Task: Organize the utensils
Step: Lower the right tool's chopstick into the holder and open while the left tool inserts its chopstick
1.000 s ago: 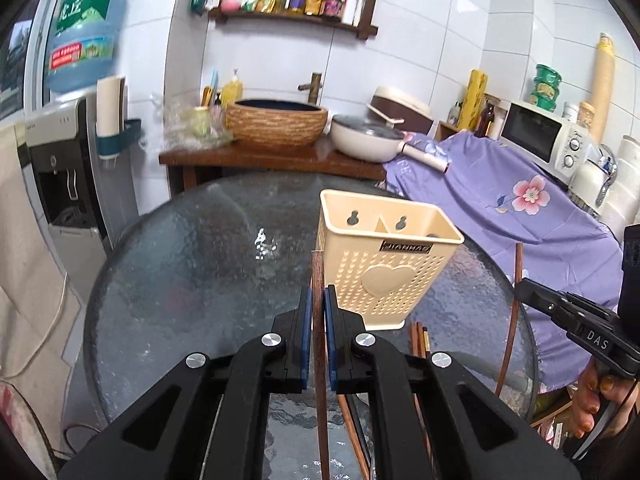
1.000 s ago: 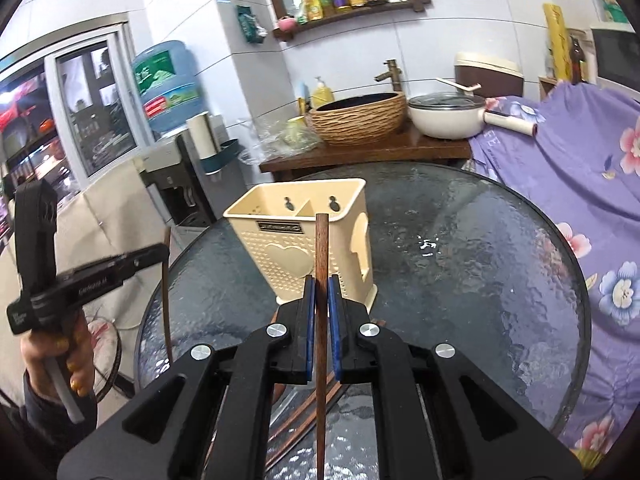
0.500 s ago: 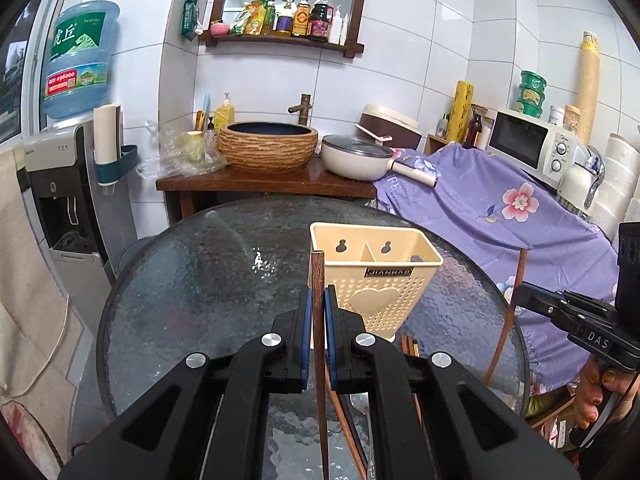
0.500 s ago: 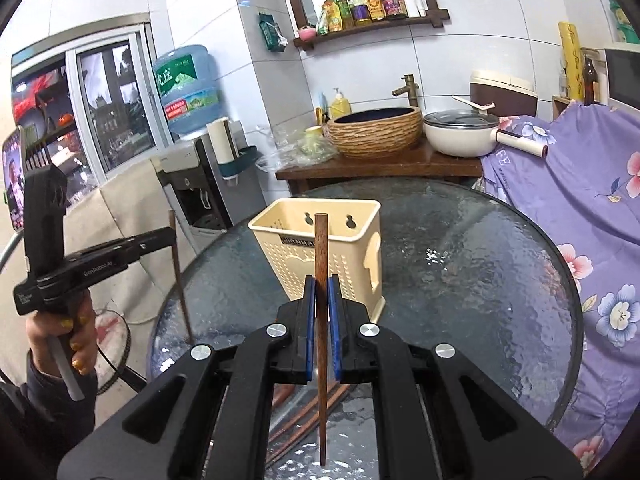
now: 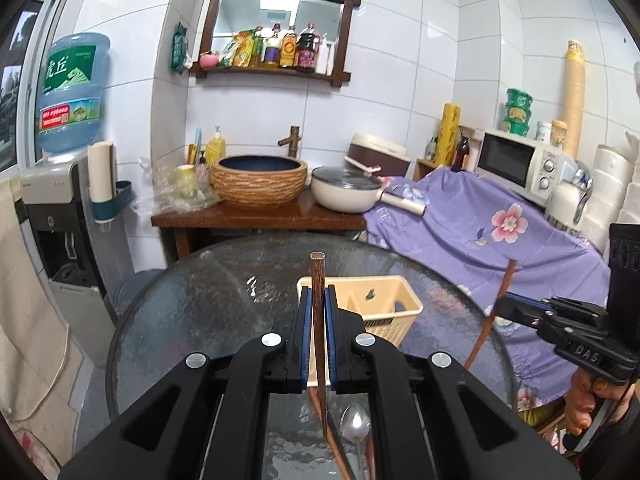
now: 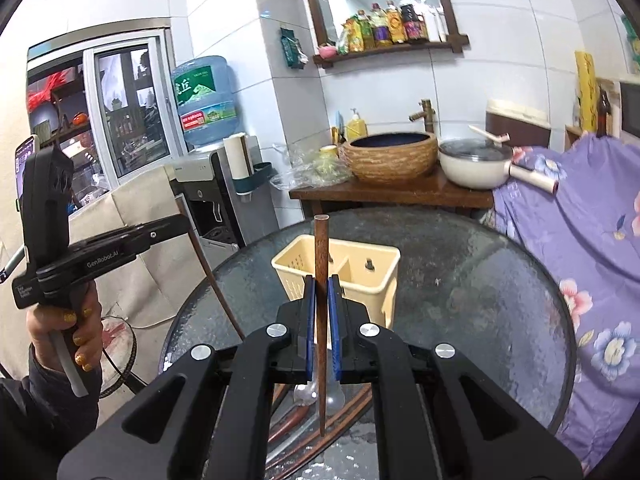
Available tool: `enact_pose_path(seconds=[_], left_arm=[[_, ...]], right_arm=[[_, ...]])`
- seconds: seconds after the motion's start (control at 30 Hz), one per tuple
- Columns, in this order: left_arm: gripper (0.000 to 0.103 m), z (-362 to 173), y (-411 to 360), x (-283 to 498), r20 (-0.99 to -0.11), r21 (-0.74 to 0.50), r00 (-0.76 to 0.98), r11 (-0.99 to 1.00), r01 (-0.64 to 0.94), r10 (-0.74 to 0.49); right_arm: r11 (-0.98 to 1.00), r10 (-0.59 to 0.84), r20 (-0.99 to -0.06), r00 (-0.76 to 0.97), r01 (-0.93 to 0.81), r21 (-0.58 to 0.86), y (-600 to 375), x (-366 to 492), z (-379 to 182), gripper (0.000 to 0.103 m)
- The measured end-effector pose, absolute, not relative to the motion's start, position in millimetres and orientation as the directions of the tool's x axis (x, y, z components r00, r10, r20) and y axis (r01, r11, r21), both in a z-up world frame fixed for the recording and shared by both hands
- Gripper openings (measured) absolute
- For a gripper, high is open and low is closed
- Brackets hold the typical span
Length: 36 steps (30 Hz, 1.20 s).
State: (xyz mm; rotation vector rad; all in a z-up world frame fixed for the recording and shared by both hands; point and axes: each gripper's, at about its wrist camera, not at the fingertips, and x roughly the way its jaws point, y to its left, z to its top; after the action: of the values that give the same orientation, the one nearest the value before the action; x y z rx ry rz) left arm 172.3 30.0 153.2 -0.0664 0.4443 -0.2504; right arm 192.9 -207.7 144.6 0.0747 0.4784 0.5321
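Observation:
My left gripper (image 5: 316,300) is shut on a brown wooden chopstick (image 5: 317,276), held upright above the round glass table (image 5: 192,312). My right gripper (image 6: 321,288) is shut on a second wooden chopstick (image 6: 321,240), also upright. A cream plastic utensil holder (image 5: 384,308) with two compartments stands on the table just beyond both grippers; it shows in the right wrist view (image 6: 360,276) too. More chopsticks (image 6: 340,412) and metal spoons (image 5: 355,428) lie on the glass below the grippers. The right gripper appears at the right of the left wrist view (image 5: 504,304), the left gripper at the left of the right wrist view (image 6: 180,224).
A wooden side table (image 5: 256,216) with a woven basin (image 5: 259,178) and a white pot (image 5: 346,194) stands behind the glass table. A purple flowered cloth (image 5: 480,232) covers furniture at the right, with a microwave (image 5: 516,164). A water dispenser (image 5: 60,220) stands at the left.
Both grippers have risen and pulled back with their chopsticks, so the utensil holder now sits lower and looks smaller. Spoons and loose chopsticks on the glass have come into view below.

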Motion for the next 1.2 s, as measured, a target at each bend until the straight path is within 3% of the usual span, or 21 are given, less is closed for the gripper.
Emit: enact_pose_path(seconds=[0.33,0.57,0.83,1.2], left_arm=[[0.006,231.0,25.6,189.5,-0.305,-0.166,0.904,0.951,0.259,-0.299],[0.006,265.4,22.0,217.1,-0.207,-0.184,0.953,0.966,0.182,-0.219],[0.006,217.5,12.7,260.0,-0.29,-0.166,0.946,0.981,0.102,-0.147],[0.006,145.5,6.9,284.7,-0.416,-0.154,0.898,0.985,0.085,-0.142]], right_arm=[[0.862,0.505,-0.311,0.805,-0.484,0.148,-194.0,213.1,224.5,0.007],[0.901,0.434,-0.187,0.881,-0.421,0.106,-189.3,236.2,272.5,0.007],[0.931,0.364,-0.226,0.904,-0.351,0.098,-182.9,278.9,224.0,0.007],[0.939,0.344,-0.34,0.875,-0.312,0.145,-187.1,304.8,142.4,0.007]])
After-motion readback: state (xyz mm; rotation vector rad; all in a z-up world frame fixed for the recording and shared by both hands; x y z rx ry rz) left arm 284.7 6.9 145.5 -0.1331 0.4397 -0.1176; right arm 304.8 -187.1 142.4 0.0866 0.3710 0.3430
